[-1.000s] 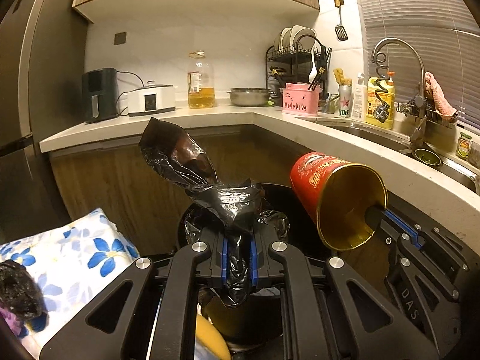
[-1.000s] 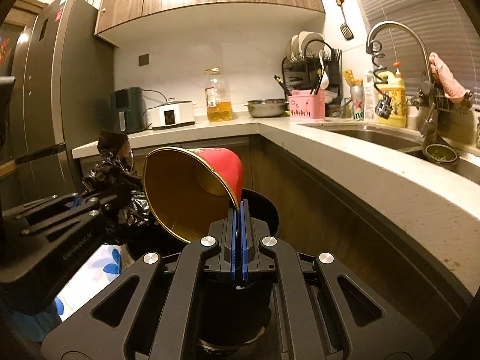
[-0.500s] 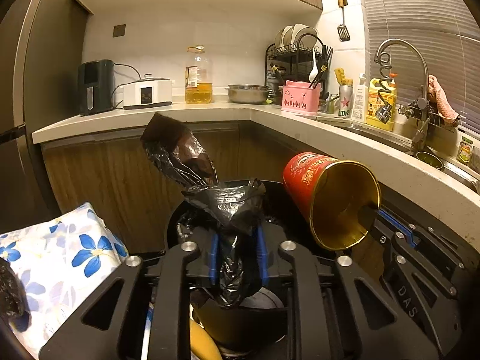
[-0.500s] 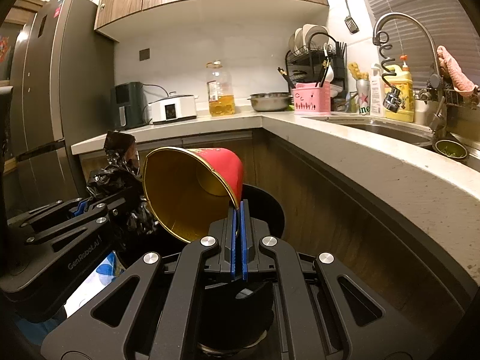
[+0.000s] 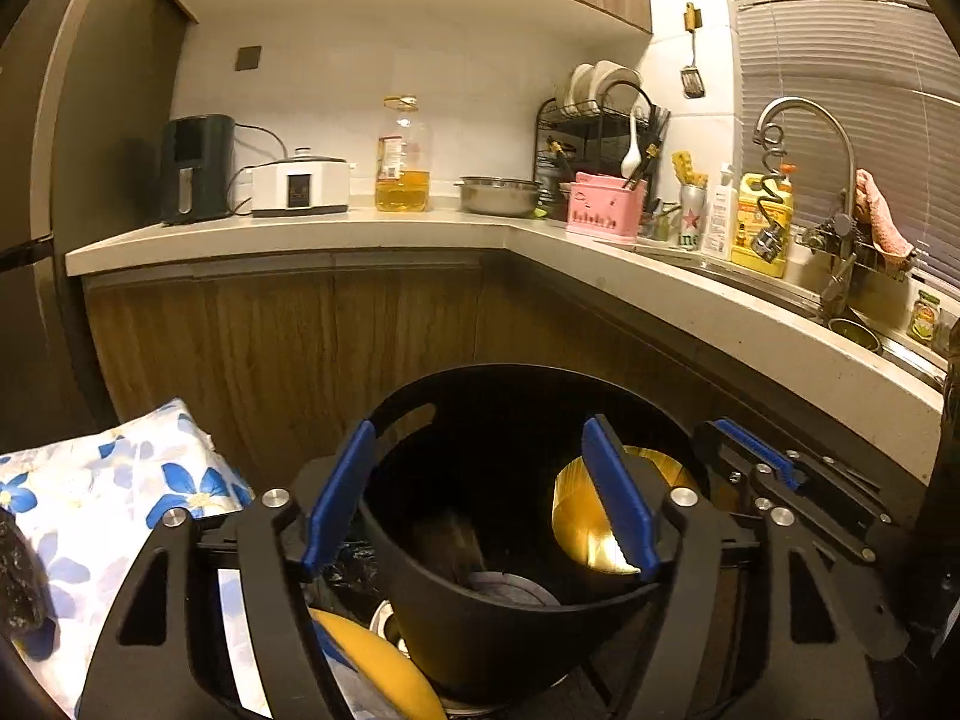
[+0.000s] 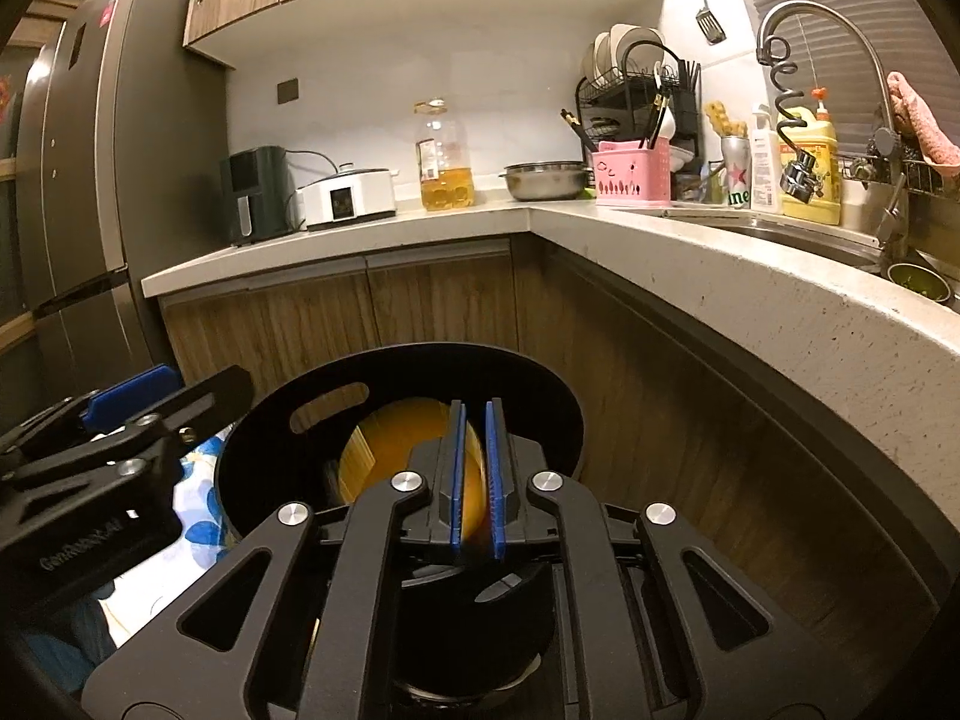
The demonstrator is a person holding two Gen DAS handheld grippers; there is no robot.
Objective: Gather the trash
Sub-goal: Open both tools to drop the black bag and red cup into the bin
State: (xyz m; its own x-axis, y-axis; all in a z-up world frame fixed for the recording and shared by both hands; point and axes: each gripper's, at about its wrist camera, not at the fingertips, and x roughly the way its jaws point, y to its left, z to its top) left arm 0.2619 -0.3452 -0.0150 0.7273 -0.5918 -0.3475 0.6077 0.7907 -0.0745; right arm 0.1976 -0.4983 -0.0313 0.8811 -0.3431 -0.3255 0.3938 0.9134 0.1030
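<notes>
**Both jaws open over the black bin, cup inside**

With both my grippers held over the round black plastic trash bin (image 5: 504,618), nothing is pinched in either one. My left gripper (image 5: 480,498) stands wide apart, its jaws having just been opening, and the gap between the blue pads shows only the bin's dark inside. My right gripper (image 6: 474,474) is parted by a narrow slit, jaws just been opening too; the pads do not press on anything I can see.

Gold-lined paper cup (image 6: 414,462) sits blurred inside the bin, open mouth facing my right camera, showing through and behind the right pad gap. From the left view the same cup (image 5: 576,516) shows at the bin's right side, partly behind my right-hand blue pad. Something dim and brownish lies low in the bin in the left view; too blurred to tell what.

White cloth with blue flowers (image 5: 108,492) lies just left of the bin. A yellow curved object (image 5: 378,672) shows below the bin's near edge. The bin stands in the corner of the pale countertop (image 6: 690,252), in front of wooden cabinets.
</notes>
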